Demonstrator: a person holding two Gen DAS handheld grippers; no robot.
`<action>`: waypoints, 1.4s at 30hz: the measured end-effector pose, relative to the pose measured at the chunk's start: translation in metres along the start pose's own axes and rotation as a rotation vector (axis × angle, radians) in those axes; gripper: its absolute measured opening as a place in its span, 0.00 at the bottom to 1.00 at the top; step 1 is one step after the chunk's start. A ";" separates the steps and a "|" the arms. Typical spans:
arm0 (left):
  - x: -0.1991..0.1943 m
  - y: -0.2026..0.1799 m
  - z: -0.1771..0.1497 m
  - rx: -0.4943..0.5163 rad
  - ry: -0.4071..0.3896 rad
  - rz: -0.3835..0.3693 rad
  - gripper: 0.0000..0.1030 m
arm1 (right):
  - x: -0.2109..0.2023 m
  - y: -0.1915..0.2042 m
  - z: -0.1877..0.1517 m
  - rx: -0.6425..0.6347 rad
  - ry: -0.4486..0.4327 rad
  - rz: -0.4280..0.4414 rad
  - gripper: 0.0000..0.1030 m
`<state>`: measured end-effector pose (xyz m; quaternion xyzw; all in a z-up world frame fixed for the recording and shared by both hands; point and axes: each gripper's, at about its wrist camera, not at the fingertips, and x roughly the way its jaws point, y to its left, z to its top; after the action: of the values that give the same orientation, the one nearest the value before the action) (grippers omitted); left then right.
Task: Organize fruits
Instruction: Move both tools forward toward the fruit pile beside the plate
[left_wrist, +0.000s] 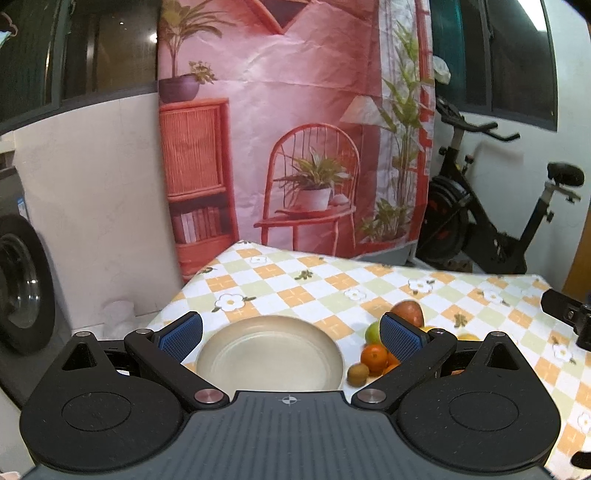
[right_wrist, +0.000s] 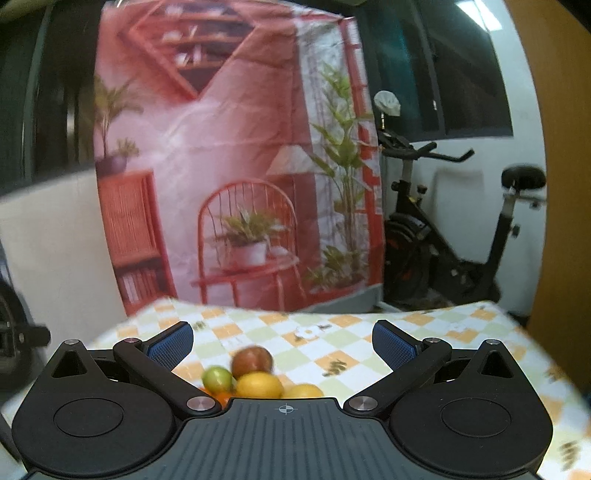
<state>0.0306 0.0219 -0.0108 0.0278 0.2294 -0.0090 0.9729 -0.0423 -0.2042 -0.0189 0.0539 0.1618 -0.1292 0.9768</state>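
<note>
A beige bowl sits empty on the checked tablecloth, right between the fingers of my left gripper, which is open. Beside the bowl on the right lies a cluster of fruit: a red apple, a green fruit, an orange and a brown kiwi. In the right wrist view the same pile lies low and close: red apple, green fruit, a lemon and a second yellow fruit. My right gripper is open above the pile, holding nothing.
The table ends at its far edge before a pink printed backdrop. An exercise bike stands at the back right, a washing machine at the left. Part of the other gripper shows at the right edge.
</note>
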 end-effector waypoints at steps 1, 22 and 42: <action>0.002 -0.002 0.000 0.008 -0.007 0.012 1.00 | 0.003 -0.008 -0.004 0.027 -0.009 0.011 1.00; 0.061 -0.040 -0.010 0.085 -0.014 -0.093 0.95 | 0.051 -0.038 -0.056 -0.172 0.069 0.023 1.00; 0.091 -0.076 -0.044 0.015 0.089 -0.154 0.83 | 0.078 -0.086 -0.076 -0.140 0.238 0.169 0.95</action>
<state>0.0898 -0.0521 -0.0947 0.0177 0.2739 -0.0842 0.9579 -0.0174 -0.2943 -0.1218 0.0137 0.2797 -0.0278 0.9596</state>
